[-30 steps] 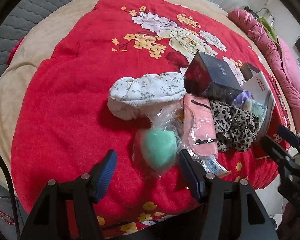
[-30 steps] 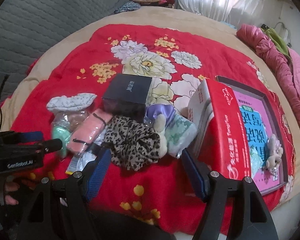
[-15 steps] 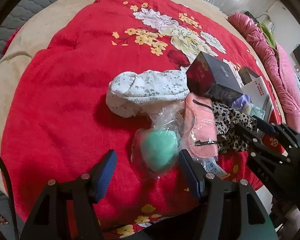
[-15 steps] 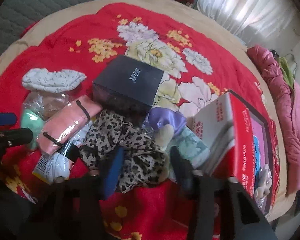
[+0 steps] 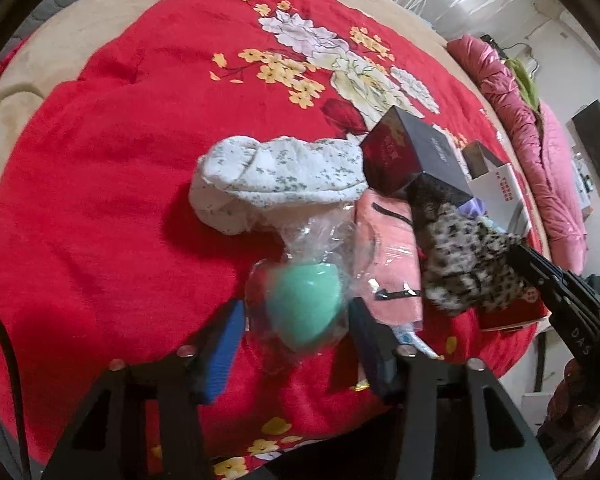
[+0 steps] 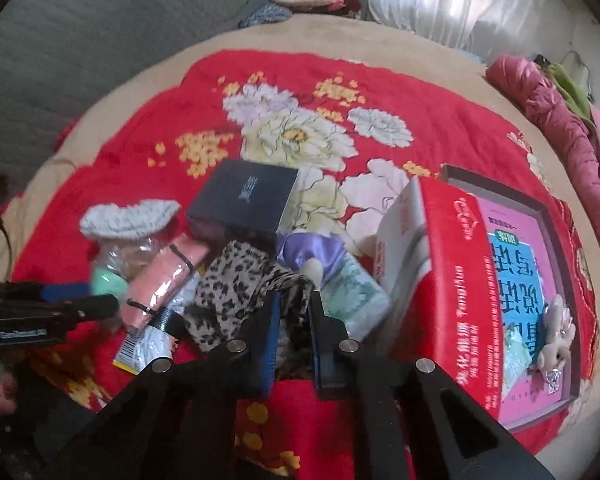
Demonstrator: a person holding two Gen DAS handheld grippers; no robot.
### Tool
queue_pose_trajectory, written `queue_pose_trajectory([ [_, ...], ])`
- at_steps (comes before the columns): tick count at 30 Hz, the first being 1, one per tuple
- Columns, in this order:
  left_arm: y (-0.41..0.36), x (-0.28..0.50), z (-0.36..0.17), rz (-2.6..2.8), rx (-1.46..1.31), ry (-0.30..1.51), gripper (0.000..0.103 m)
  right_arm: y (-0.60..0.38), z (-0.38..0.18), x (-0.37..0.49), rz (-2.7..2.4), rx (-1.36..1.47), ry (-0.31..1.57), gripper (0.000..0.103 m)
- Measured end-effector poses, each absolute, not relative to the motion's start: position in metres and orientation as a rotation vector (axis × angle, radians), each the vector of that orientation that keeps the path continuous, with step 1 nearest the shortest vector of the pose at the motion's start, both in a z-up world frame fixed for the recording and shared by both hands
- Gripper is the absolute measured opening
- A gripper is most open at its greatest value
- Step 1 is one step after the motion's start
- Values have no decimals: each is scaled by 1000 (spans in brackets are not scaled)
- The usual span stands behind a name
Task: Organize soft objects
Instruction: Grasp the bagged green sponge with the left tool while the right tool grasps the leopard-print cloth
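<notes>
Slippage is the likeliest trouble: the right claw [image 6: 294, 320] is closing on a thin fold of the leopard-print fabric scrunchie [image 6: 236, 284], and so little cloth is sitting between the blue pads that the floppy piece could be sliding out as it is being lifted. Its jaws are standing narrow, pinching that fold. The scrunchie is lying on the red floral bed blanket [image 5: 120, 140], in the middle of the heap, touching the pink cloth in its clear wrapper [image 6: 164, 276] on one side and a lilac satin piece [image 6: 308, 246] on the other, so a pull may be dragging those neighbours along or snagging the wrapper's black band.

The left claw [image 5: 296, 328] is closing around the mint-green egg-shaped sponge in a clear plastic bag [image 5: 304, 300]; the pads are flanking the bag, and whether they are pressing on it yet cannot be told, since that part is blurred. The slick film could be letting the sponge squirt free, or only loose plastic could be getting caught.

Around the heap, a white sprigged sock roll [image 5: 276, 176] is lying just behind the sponge, a black cardboard box [image 6: 244, 200] is sitting behind the scrunchie, and a tall red carton [image 6: 452, 280] is standing close on the right, crowding the right claw's way out. The two claws are working near each other, so their paths could be crossing.
</notes>
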State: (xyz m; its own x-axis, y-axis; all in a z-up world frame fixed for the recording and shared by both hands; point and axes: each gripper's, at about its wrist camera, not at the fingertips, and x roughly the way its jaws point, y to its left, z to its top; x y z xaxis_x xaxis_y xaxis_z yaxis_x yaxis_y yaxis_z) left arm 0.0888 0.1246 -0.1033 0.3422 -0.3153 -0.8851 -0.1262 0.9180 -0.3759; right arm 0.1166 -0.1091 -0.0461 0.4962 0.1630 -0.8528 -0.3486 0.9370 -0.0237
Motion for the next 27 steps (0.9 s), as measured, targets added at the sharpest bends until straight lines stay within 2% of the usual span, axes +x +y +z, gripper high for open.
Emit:
queue_pose_trajectory([
  [2, 124, 88, -102, -138, -422, 1221, 44, -111, -40, 114, 319, -190, 987, 11],
  [8, 124, 88, -101, -141, -422, 1220, 43, -108, -46, 113, 345, -202, 1010, 11],
  [10, 125, 88, -102, -145, -428, 1225, 43, -106, -50, 114, 355, -203, 1020, 19],
  [11, 126, 88, -102, -145, -432, 1226, 43, -105, -53, 114, 360, -203, 1028, 32],
  [12, 127, 88, -102, -147, -438, 1228, 43, -104, -54, 115, 356, -210, 1027, 38],
  [19, 127, 90, -106, -154, -445, 1238, 43, -89, -66, 120, 361, -279, 1025, 40],
  [20, 127, 90, -106, -154, -443, 1237, 43, -87, -68, 120, 373, -286, 1033, 40],
  [23, 127, 90, -107, -155, -446, 1232, 41, -82, -71, 117, 369, -312, 1031, 13],
  [27, 127, 89, -104, -164, -447, 1215, 38, -91, -58, 111, 385, -253, 991, 6],
])
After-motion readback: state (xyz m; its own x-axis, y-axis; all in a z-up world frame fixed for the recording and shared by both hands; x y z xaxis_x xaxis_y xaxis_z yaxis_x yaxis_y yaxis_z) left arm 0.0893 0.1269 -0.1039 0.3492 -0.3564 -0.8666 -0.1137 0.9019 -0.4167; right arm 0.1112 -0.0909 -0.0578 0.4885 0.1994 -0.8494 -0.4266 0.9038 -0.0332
